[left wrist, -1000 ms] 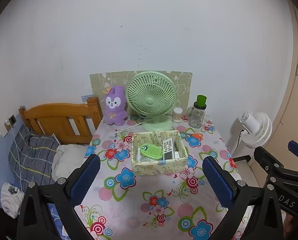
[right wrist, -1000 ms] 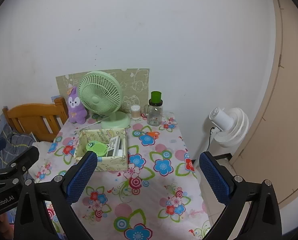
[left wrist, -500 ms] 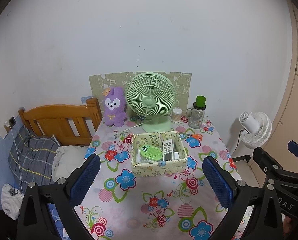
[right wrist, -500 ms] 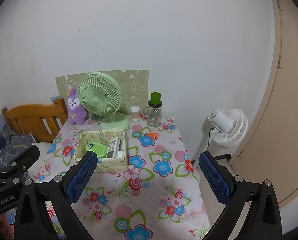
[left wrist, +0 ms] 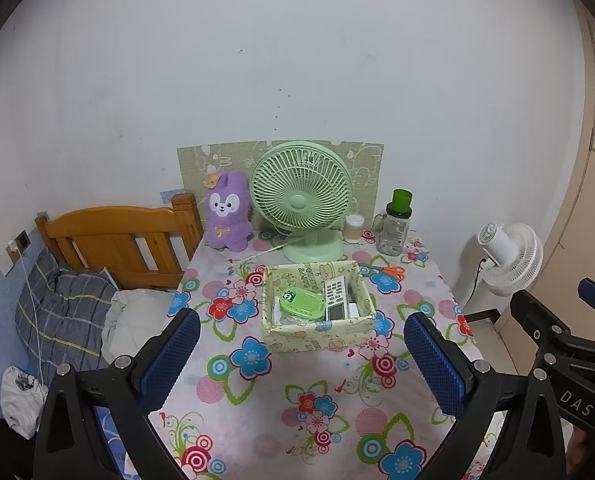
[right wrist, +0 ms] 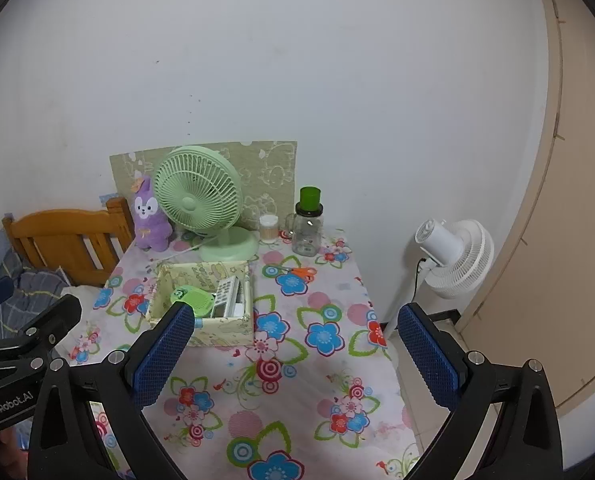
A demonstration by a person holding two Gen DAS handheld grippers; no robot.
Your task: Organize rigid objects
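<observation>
Compared with the frames a second earlier, both views sit almost unchanged; the storage box appears only marginally farther back, and nothing on the table has shifted. Left gripper hovers above the near part of the flowered tablecloth, its blue-padded fingers spread wide with nothing between them. Right gripper is likewise spread wide and empty, held beside the left one over the table's right portion.

Storage box, pale yellow with cartoon print, stands at mid-table. Inside it lie a green oval case with a frog face, toward the left, and a white remote control lying beside it to the right; further items beneath them cannot be identified.

Orange-handled scissors lie flat on the cloth just behind the box's right rear corner. Along the back edge stand a purple plush rabbit, a green desk fan, a small cotton-swab jar and a clear bottle with a green cap. Behind them a printed panel leans on the wall.

Left of the table are a wooden headboard and plaid bedding; right of it, a white floor fan stands near a beige door.
</observation>
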